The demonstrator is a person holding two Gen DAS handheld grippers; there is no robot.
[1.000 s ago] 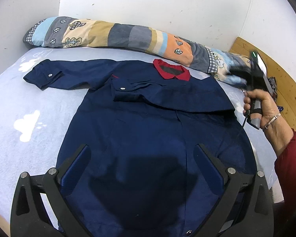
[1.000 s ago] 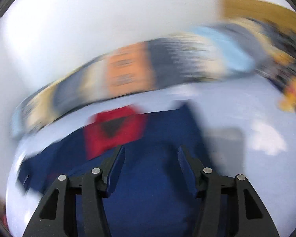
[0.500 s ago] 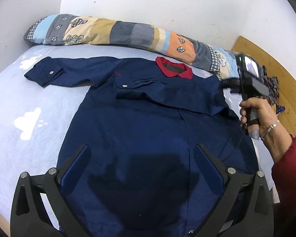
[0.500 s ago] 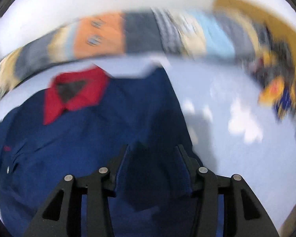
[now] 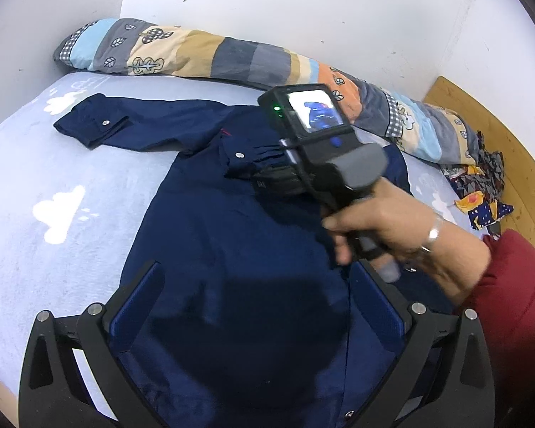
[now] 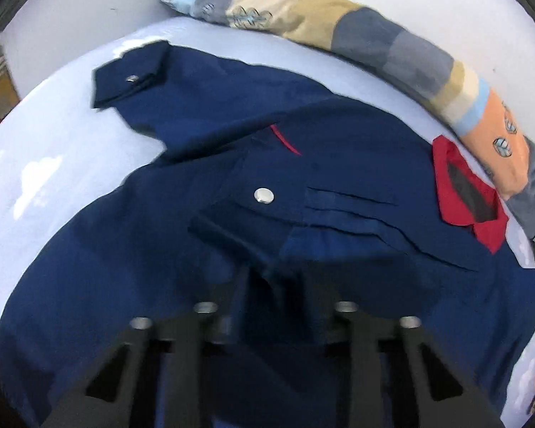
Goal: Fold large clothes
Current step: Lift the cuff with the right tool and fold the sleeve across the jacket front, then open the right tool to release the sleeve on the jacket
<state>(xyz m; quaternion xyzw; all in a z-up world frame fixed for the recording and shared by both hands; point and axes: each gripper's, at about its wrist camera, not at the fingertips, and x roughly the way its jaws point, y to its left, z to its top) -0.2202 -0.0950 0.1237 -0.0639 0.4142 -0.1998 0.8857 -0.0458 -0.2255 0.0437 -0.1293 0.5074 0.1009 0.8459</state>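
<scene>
A navy shirt (image 5: 214, 235) with a red collar (image 6: 470, 196) lies flat on the pale blue bed. Its right sleeve is folded across the chest, cuff (image 6: 246, 210) with a silver snap on top. The other sleeve (image 5: 100, 125) stretches out to the far left. My left gripper (image 5: 256, 299) is open and empty above the shirt's lower part. My right gripper (image 6: 274, 292) hovers just over the folded sleeve near its cuff; its dark, blurred fingers stand apart. Its body (image 5: 314, 142) shows in the left wrist view, held by a hand in a red sleeve.
A long patchwork bolster (image 5: 232, 57) lies along the white wall behind the shirt. A pile of patterned cloth (image 5: 481, 185) sits at the bed's right edge by a wooden board (image 5: 499, 125). Bare bed sheet (image 5: 53, 196) lies left of the shirt.
My right gripper has swung from the shirt's right edge leftward across the chest to the folded sleeve. My left gripper has stayed in place, open.
</scene>
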